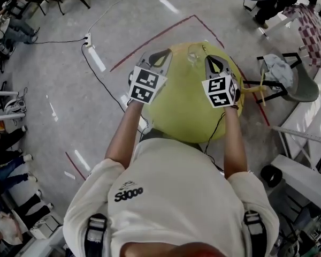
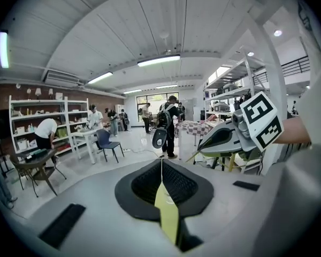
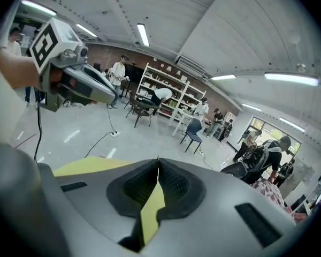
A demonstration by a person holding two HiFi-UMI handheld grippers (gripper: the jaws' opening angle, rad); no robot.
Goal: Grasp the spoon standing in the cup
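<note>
Left claw [image 1: 161,55]: closed, empty.
Right claw [image 1: 212,62]: closed, empty, nearer.
Cup [image 1: 194,54]: on yellow table [image 1: 171,116], 11 o'clock of right claw.
Spoon: too small to see; presumably upright.

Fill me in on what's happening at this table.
A person holds a two-jaw gripper in each hand above a round yellow table. The left gripper and the right gripper both have their jaws together with nothing between them. What looks like a clear cup stands near the table's far edge. The spoon is too small to make out, and nothing is grasped yet.
</note>
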